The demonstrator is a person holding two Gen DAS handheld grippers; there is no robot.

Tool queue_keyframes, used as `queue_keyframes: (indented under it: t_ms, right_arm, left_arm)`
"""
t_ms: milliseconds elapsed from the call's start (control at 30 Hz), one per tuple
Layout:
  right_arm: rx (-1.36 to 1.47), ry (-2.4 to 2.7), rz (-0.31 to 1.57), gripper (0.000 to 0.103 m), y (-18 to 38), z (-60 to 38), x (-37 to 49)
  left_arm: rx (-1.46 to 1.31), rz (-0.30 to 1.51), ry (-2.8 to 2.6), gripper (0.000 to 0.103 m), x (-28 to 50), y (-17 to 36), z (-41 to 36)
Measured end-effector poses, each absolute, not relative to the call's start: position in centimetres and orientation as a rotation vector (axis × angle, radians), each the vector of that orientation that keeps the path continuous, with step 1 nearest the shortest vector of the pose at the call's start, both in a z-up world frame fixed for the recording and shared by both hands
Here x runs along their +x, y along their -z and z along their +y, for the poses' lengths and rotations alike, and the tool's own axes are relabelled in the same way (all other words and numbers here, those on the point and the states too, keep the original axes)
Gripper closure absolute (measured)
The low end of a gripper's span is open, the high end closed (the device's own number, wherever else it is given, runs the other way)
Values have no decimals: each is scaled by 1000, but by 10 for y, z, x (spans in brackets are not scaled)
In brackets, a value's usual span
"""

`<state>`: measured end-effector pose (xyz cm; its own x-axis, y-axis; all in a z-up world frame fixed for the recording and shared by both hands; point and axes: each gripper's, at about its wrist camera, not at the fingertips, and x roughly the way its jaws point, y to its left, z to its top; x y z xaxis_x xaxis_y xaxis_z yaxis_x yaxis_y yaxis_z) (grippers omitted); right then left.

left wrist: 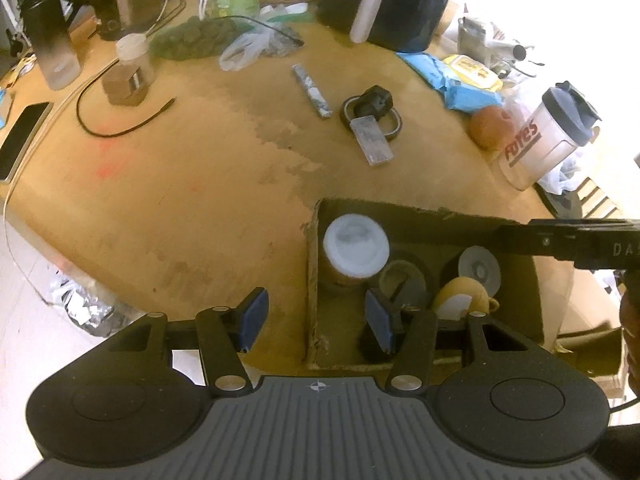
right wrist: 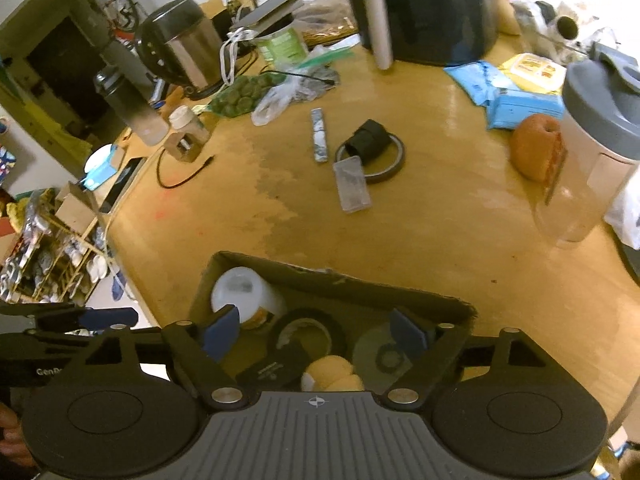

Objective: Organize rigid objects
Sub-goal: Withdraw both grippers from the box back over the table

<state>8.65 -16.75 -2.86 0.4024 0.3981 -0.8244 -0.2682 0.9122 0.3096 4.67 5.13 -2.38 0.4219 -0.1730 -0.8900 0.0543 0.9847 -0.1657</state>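
A cardboard box [left wrist: 314, 264] sits at the near edge of the wooden table. It holds a white-lidded jar [left wrist: 356, 240], a dark tape roll [left wrist: 402, 280], a grey disc [left wrist: 480, 268] and a yellow rounded object [left wrist: 464, 296]. My left gripper [left wrist: 316, 320] is open and straddles the box's left wall without touching it. My right gripper [right wrist: 314, 332] is open above the box [right wrist: 320, 276], over the tape roll [right wrist: 308, 332], with nothing between its pads. Farther out on the table lie a clear small case [right wrist: 352, 184], a black block on a tape ring [right wrist: 370, 144] and a silver stick [right wrist: 319, 136].
A black air fryer [right wrist: 420, 8], a kettle [right wrist: 180, 48] and bags line the back of the table. A shaker bottle [right wrist: 592, 140], an orange [right wrist: 532, 148] and blue packs [right wrist: 520, 104] stand at the right. A phone [left wrist: 20, 140] and a black cable [left wrist: 120, 120] lie at the left.
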Motion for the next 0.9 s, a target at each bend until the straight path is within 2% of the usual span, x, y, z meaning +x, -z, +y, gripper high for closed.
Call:
queue_keyframes:
  t_ms: [133,167,200,367,900]
  right_arm:
    - [134,-374,1077,13,30,-176,86]
    - [132,-360,1074,7,30,-178,85]
    - [128,-343,1069,5,30,-180,85]
    - [115,-274,1058,0,31,-188,86]
    - [64,-133,1021,0,38,-193,95]
  left_arm:
    - [-103,1119,160,50,54,21,47]
    - [-99,1118,165,50,56,21,46]
    - [-94,1118,170,50,59,20,44]
    - [-73,1114,191,50,68,19,38]
    - [-23,1112,208,50,96,21,30]
